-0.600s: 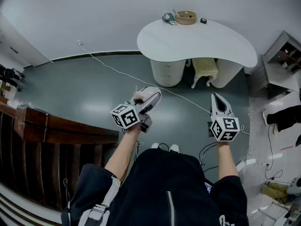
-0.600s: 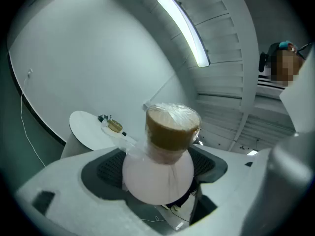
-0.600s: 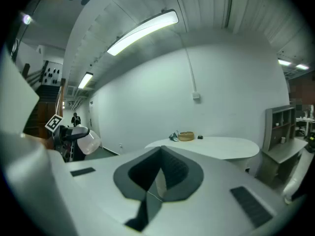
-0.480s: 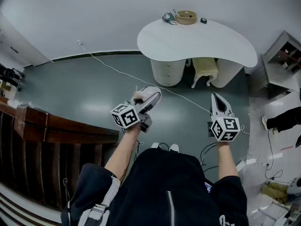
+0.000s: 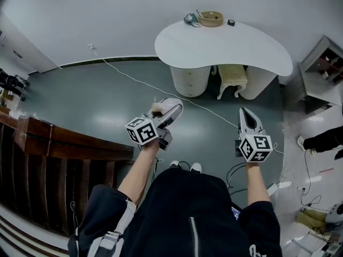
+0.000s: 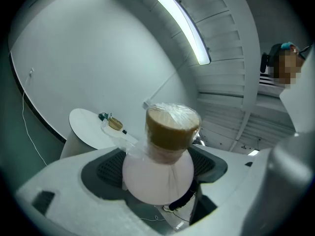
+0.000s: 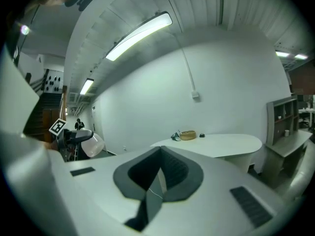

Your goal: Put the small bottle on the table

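Currently: small bottle held well short of the white table.
Room: grey-green floor, white wall behind the table, a white cable running across the floor toward the table, a shallow basket on the table's far edge. Both arms extended toward the table. Left gripper: jaws spread wide, pads clamping the bottle's round pale body, its cork top wrapped in film. Right gripper: jaws closed together, nothing between them.
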`<state>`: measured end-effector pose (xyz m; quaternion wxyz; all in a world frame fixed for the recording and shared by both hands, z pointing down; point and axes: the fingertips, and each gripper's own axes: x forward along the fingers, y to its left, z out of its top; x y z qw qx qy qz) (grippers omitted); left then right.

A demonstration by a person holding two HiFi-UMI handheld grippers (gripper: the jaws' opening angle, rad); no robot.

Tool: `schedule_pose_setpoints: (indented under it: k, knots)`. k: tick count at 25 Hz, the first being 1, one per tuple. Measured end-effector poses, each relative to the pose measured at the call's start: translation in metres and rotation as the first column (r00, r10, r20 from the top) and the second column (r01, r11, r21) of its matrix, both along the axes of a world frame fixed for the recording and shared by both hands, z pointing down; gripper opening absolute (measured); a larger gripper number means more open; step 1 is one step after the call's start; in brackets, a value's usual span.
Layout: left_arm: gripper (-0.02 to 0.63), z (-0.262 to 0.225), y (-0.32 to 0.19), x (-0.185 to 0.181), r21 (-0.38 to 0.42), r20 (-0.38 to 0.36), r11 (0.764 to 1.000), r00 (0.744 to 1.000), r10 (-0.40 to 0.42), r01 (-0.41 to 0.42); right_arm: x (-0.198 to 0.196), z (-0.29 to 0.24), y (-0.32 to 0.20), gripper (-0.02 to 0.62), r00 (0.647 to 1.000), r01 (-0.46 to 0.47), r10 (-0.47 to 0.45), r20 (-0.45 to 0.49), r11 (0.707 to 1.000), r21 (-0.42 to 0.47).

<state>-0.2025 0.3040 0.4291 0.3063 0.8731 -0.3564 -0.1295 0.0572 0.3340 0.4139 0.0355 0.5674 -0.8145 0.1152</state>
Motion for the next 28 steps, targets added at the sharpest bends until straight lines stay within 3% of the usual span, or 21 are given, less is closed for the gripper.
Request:
schedule_pose_setpoints:
  k: [14,21,28]
  knots:
    - [0.394,0.003,-0.012,0.029,0.001,0.006,1.0,1.0,-0.023,0.023,0.021,0.017,-0.006,0.001,0.999,0.043,-0.044,-0.002,0.998,-0.037]
    - [0.394,0.01,-0.063,0.046,0.002,0.009,1.0,1.0,0.014,-0.014,0.026,0.027,-0.054,0.001,0.999,0.039,-0.038,0.011,0.998,-0.054]
    - [0.394,0.015,-0.153,0.052,0.002,0.031,0.998,0.997,0.065,-0.065,0.019,0.03,-0.129,0.002,1.0,0.029,-0.028,0.005,0.998,-0.055]
